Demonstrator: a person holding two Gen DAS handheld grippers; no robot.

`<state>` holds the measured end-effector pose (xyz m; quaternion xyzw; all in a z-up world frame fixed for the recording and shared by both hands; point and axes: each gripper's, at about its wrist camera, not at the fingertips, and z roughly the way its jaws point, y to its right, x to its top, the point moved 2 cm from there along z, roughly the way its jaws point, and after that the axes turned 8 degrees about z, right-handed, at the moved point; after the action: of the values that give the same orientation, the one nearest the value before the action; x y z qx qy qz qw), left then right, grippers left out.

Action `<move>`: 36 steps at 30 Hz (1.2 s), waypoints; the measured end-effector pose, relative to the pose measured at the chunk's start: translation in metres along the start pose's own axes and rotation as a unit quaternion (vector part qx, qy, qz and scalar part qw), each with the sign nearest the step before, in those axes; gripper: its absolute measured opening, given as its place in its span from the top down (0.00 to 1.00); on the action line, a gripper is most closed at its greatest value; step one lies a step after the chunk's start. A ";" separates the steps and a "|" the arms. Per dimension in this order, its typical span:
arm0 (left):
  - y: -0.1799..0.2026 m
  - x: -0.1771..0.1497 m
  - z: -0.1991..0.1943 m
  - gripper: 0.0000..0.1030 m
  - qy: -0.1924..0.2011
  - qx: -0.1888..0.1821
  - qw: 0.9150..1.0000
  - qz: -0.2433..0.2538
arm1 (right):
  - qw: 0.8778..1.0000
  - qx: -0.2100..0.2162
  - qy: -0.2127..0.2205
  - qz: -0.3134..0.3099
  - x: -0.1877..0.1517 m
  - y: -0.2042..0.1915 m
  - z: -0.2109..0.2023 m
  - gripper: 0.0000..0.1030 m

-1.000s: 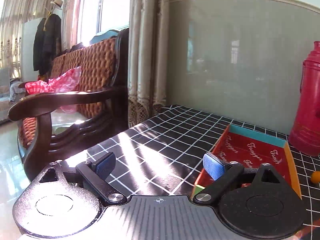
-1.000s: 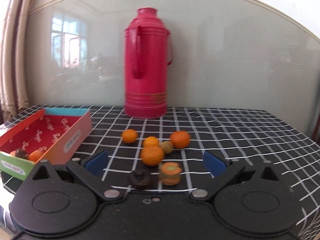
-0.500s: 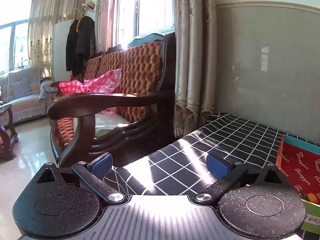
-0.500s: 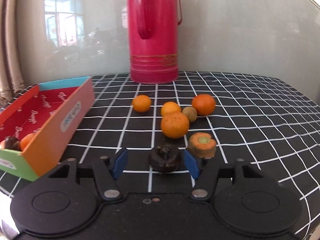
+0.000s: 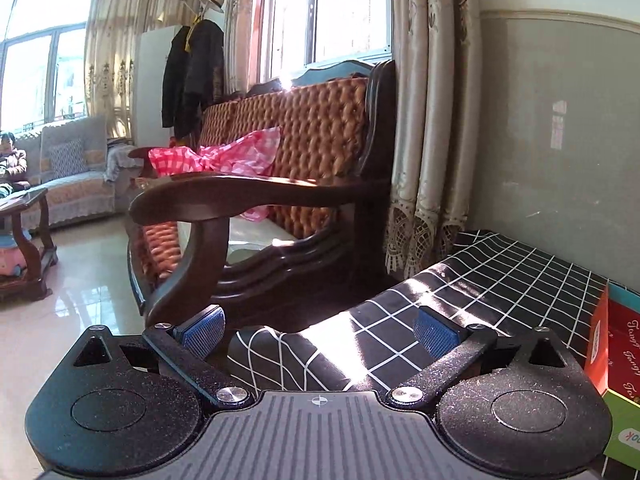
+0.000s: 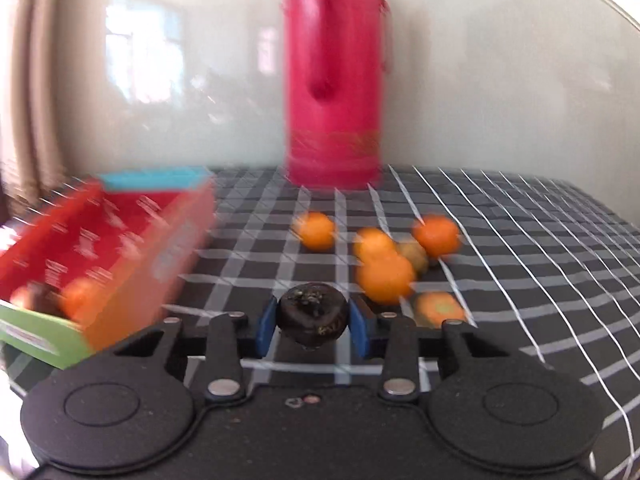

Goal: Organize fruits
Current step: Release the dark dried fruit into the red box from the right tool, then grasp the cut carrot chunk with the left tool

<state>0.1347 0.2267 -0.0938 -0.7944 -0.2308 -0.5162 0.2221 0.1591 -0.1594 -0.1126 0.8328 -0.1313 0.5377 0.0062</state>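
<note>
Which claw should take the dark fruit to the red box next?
Right. The right claw is closing with its pads on the dark fruit, and the red box lies close beside it. The left claw is open, holding nothing, facing the armchair.

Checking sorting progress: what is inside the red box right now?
In the red box, near its green front end, lie an orange fruit and a darker one, both blurred. The front wall hides the floor right behind it.

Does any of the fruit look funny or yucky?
Yes. The dark fruit between the right gripper pads is blackish and wrinkled, unlike the bright oranges behind it. The picture is too blurred to tell whether it is spoiled.
</note>
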 end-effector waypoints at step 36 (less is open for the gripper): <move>0.033 0.000 -0.016 0.03 0.006 -0.022 0.999 0.043 | 0.997 0.040 0.057 -0.037 0.013 -0.023 -0.031 0.06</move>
<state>0.1426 0.1913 -0.0915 -0.8050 -0.1835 -0.5158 0.2285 0.1414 -0.1349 -0.0850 0.8045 -0.0783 0.5888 -0.0003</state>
